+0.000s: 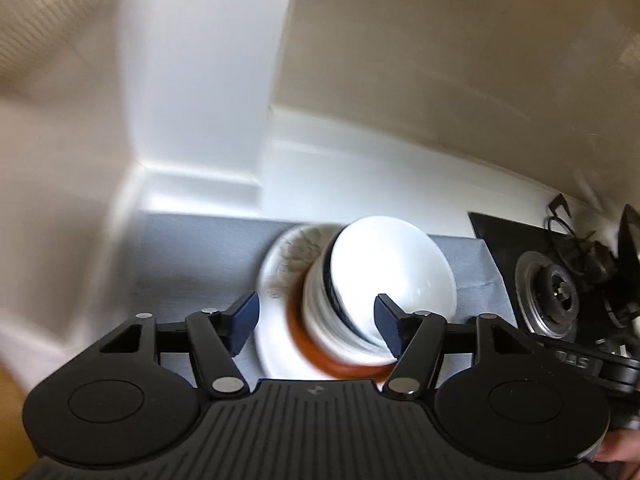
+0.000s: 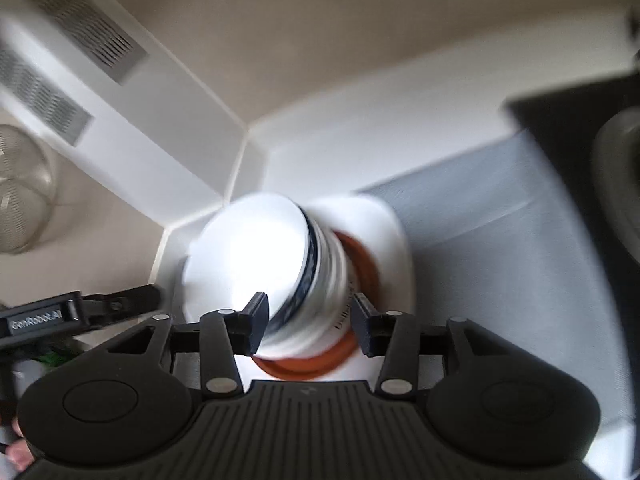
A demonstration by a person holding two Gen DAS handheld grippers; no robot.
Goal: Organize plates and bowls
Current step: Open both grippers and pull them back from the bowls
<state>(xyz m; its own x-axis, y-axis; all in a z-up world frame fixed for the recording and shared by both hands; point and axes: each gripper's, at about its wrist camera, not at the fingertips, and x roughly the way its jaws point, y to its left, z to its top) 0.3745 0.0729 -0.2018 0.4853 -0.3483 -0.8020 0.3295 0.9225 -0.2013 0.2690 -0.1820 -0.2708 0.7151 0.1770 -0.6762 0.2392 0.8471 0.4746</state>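
While both views blur with motion, appears to be the stacking step, well along: stack of bowls (image 1: 360,300) sitting on a white plate (image 1: 276,280) on the grey worktop (image 1: 192,248), brown bowl (image 1: 312,348) lowest, white bowl (image 1: 396,268) on top. Stove (image 1: 552,288) at three o'clock of the stack. Left gripper (image 1: 316,320) with jaws spread wide, one either side of the stack, contact hard to judge. Right gripper (image 2: 310,322) likewise parted around the stack's near side, gripping nothing clearly. Next move probably calls for steadying the pile and closing gently on a rim.
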